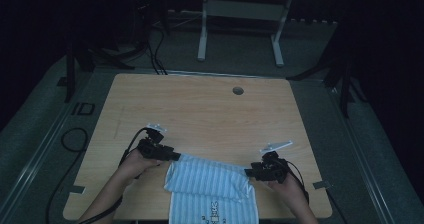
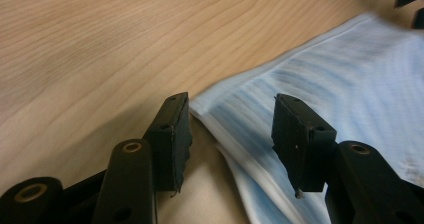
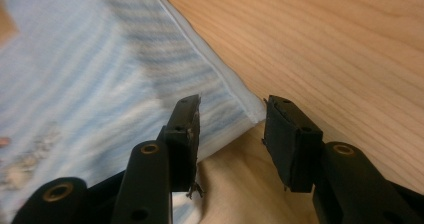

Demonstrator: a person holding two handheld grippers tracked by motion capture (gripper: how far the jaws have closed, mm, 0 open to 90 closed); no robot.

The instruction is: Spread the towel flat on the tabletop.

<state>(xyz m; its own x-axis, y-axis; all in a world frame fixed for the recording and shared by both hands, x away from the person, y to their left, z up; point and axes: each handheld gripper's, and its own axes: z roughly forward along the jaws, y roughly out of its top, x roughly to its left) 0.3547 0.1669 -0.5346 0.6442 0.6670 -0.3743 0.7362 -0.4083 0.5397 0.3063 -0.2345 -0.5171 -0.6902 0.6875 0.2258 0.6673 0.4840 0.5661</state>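
While the fingers (image 2: 172, 134) of the left gripper (image 2: 230, 139) and right gripper (image 3: 231, 139) stood apart, pressing nothing, each straddled a corner of the striped towel (image 1: 207, 179) folded at the table's (image 1: 200, 109) near edge. Soft, light and limp, it seemed best pinched at those hemmed corners.

Dim overhead picture, blurred close-ups

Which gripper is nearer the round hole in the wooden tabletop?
Right. The right gripper sits below the round hole, slightly right; the left gripper is farther left.
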